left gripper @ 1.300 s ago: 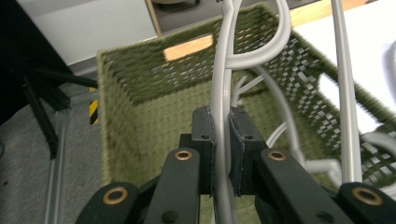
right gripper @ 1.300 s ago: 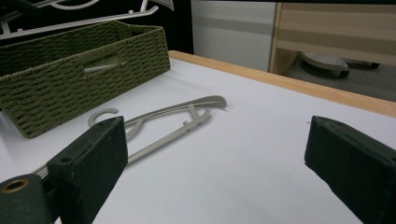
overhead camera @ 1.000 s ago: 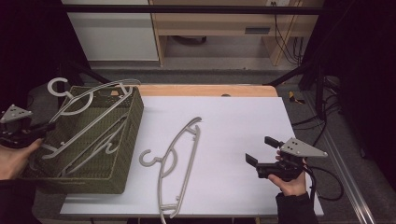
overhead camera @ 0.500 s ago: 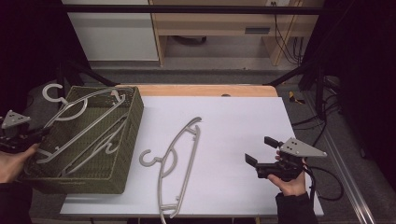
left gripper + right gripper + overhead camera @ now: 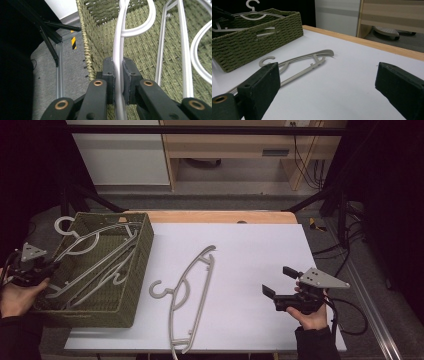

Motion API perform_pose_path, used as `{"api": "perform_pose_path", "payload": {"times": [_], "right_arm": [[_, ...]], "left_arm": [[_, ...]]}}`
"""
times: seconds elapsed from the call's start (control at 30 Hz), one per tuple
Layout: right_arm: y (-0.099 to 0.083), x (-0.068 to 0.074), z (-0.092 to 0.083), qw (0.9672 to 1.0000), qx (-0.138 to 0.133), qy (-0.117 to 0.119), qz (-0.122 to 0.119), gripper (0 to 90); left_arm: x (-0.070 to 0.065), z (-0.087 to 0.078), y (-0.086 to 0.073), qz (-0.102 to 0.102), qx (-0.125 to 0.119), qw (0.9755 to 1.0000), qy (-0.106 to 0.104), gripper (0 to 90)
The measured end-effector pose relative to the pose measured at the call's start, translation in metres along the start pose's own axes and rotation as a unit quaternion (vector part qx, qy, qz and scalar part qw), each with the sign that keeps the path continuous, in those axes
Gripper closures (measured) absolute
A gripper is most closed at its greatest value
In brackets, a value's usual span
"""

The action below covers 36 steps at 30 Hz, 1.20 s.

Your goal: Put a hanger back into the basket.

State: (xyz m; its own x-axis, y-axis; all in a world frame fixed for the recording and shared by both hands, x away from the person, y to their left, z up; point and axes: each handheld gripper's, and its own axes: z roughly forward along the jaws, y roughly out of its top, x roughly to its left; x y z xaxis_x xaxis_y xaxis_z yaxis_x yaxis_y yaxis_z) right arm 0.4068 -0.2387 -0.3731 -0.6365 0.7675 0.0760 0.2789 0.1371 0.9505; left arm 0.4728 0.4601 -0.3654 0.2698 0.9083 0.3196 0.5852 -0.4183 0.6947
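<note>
From the high view, the left gripper (image 5: 47, 270) is at the left edge of the green woven basket (image 5: 135, 285), but there its fingers are too small to read. The left gripper view gives the detail: the two fingers (image 5: 110, 75) are clamped on the thin bar of a white hanger (image 5: 119, 45) lying inside the basket. The right gripper (image 5: 280, 285) hovers over the white bench (image 5: 250, 245) with its fingers wide apart, holding nothing. Another hanger (image 5: 192, 290) lies flat on the bench between basket and right gripper.

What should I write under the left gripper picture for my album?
Left gripper clamps a pale grey plastic hanger inside a woven green basket.
</note>
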Motion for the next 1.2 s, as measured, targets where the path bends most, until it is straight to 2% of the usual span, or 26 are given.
{"api": "perform_pose_path", "payload": {"times": [0.13,0.17,0.2,0.3,0.43,0.57,0.7,0.73,0.8,0.93,1.0,1.07,1.2], "right_arm": [[0.0,0.0,-0.001,1.0,-0.001,0.001,-0.001,6.2],[0.0,0.0,-0.001,1.0,-0.001,0.002,-0.002,6.2],[0.0,0.0,-0.001,1.0,-0.001,0.001,-0.001,6.1],[0.0,0.0,0.0,1.0,0.0,0.002,0.0,6.1],[0.0,0.0,-0.001,1.0,-0.001,0.001,-0.001,6.1],[0.0,0.001,0.0,1.0,0.0,0.002,-0.002,6.1],[0.001,0.001,0.0,1.0,-0.001,0.001,-0.002,6.1],[0.001,0.001,-0.001,1.0,-0.001,0.001,-0.001,6.1],[0.0,0.001,0.0,1.0,-0.001,0.002,-0.001,6.1],[0.001,0.001,0.0,1.0,-0.002,0.002,-0.003,6.1],[0.001,0.001,0.0,1.0,-0.002,0.001,-0.003,6.1],[0.001,0.001,-0.001,1.0,-0.002,0.002,-0.001,6.1],[0.001,0.001,0.0,1.0,-0.001,0.002,-0.003,6.0]], "left_arm": [[-0.007,0.004,0.002,0.014,0.026,0.9995,0.003,81.7],[-0.007,0.004,0.003,0.013,0.028,0.9995,0.002,81.7],[-0.007,0.005,0.003,0.002,0.024,0.9997,-0.001,81.7],[-0.006,0.004,0.002,-0.005,0.033,0.9993,-0.015,81.3],[-0.006,-0.001,0.001,-0.014,0.026,0.999,-0.033,80.9],[-0.007,-0.003,0.0,-0.014,0.02,0.9991,-0.036,80.8],[-0.008,-0.006,-0.001,-0.011,0.0,0.9989,-0.045,80.8],[-0.009,-0.006,-0.001,-0.008,0.002,0.9991,-0.041,80.8],[-0.01,-0.002,0.0,0.002,0.023,0.9994,-0.027,80.5],[-0.011,0.004,0.001,0.004,0.045,0.9989,-0.015,80.5],[-0.011,0.002,0.001,0.006,0.033,0.9994,-0.011,81.0],[-0.012,-0.003,0.001,0.003,0.005,0.9999,-0.015,81.6],[-0.019,-0.013,0.001,0.024,-0.023,0.999,-0.029,81.3]]}}
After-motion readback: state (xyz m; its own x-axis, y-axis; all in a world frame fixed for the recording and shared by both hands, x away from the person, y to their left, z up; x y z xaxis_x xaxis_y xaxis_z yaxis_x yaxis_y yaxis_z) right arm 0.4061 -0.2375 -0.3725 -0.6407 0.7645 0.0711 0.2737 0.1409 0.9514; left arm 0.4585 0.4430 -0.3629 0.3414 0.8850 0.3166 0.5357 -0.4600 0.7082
